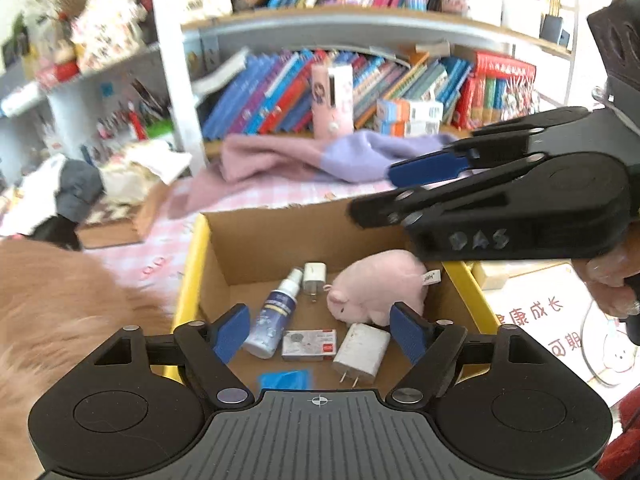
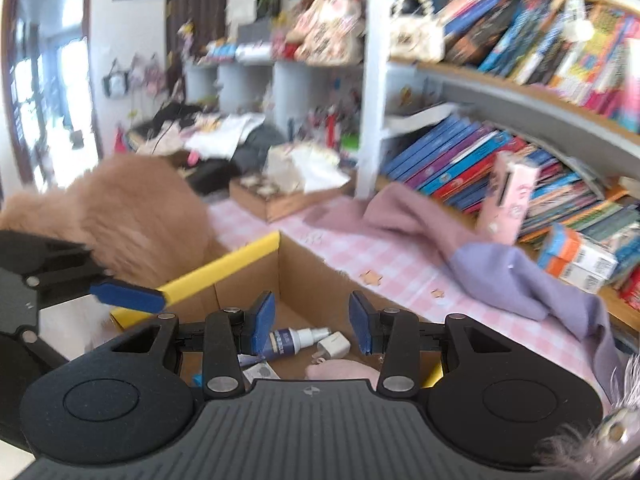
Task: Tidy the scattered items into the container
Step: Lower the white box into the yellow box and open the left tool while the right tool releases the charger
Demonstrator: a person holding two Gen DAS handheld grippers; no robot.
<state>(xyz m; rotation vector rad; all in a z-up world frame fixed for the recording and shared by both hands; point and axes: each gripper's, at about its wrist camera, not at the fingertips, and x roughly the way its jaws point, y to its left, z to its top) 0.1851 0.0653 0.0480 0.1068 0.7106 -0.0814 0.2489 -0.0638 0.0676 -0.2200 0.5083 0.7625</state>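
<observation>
Hovering over the cardboard box (image 1: 276, 240), the left gripper (image 1: 318, 334) has its jaws spread, holding nothing. Beside it, the right gripper (image 2: 312, 322) is likewise spread and empty. Inside the box lie a spray bottle (image 1: 276, 316), two white chargers (image 1: 362, 352), a small card box (image 1: 309, 345) and a pink plush pig (image 1: 376, 286).

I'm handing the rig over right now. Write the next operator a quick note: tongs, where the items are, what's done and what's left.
Left tongs: open, empty, over the box.
Right tongs: open, empty, also above the box.
In the box: spray bottle, small charger, pink pig, large charger, small card box, something blue at the near edge.
Done: those six are in.
Left: no loose small items show on the checked cloth near the box. Look around the box before finishing. A furry orange animal sits beside the box.
</observation>
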